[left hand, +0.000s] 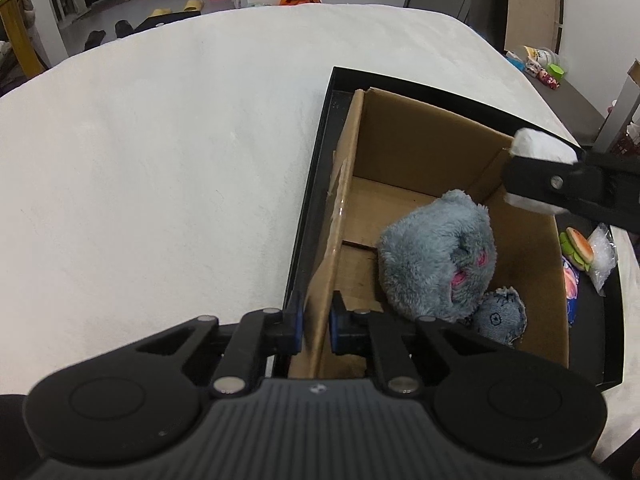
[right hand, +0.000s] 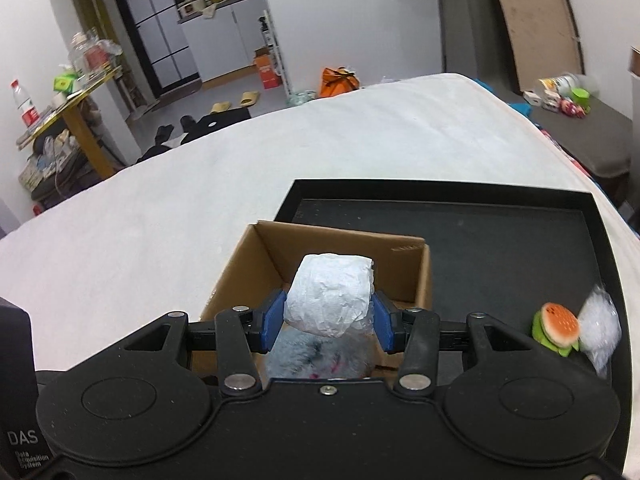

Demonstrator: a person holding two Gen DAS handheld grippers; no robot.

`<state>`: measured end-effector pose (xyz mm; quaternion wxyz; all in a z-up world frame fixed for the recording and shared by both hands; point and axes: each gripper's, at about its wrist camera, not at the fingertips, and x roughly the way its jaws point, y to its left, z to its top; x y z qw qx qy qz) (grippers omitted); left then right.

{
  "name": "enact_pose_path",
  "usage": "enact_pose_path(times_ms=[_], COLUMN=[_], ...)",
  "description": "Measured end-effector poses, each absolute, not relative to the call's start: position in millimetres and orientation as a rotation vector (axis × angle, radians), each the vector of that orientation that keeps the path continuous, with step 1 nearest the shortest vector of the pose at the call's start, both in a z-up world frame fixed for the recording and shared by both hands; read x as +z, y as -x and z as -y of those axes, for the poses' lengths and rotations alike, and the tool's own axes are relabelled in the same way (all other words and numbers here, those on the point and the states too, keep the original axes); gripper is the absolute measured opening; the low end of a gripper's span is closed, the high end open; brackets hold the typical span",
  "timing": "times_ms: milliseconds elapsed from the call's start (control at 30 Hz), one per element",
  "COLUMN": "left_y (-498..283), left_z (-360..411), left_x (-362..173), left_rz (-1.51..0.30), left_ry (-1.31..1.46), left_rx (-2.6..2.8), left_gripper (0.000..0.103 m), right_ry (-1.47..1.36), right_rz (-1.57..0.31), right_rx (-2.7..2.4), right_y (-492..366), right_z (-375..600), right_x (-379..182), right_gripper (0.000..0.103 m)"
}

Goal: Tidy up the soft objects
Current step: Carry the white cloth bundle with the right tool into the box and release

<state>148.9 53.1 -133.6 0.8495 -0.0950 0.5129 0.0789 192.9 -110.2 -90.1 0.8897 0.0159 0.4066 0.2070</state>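
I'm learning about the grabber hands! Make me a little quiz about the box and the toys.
1. True or false: the left gripper is pinching the wall of the cardboard box.
2. What does the right gripper hold? A) a white wrapped bundle B) the burger toy C) nothing
3. Fill in: the burger toy lies outside the box, on the black ____.

Key
1. True: its blue pads sit on either side of the box wall, closed on it.
2. A: the white wrapped bundle, held above the box, over the grey plush toy.
3. tray
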Motion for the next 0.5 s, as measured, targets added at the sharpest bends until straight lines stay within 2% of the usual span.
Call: enact_pose_path(times_ms=[233, 267, 300, 367, 500], left_y=[-150.9, -151.1, -151.0, -150.6, -150.7], left_z=[-57.0, -57.5, -57.8, -59.7, -60.7], left_x=[-133.8, -134.1, -134.3, -134.3, -134.2], left_rz=[-1.095, -1.096, -1.096, -1.097, -1.090], left_ry=[0.228, 0.230, 0.231, 0.237, 0.236], left_rx=[0.165, 0.165, 0.165, 0.163, 0.158], left_gripper=[0.012, 0.012, 0.012, 0.012, 0.012], right_ry=[0.012, 0.009, 0.011, 0.007, -0.031], right_rz=[-0.803, -0.794, -0.794, -0.811, -0.848], right_rx=[0.474, 0.479, 0.477, 0.464, 0.433], right_y=[-198.0, -199.1, -201.0, -203.8, -204.5], right_z=[92.8, 91.5, 90.3, 90.9, 99.9], right_x=[-84.5, -83.2, -82.6, -83.3, -88.9], right_gripper=[0.047, 0.049, 0.059, 0.073, 0.074])
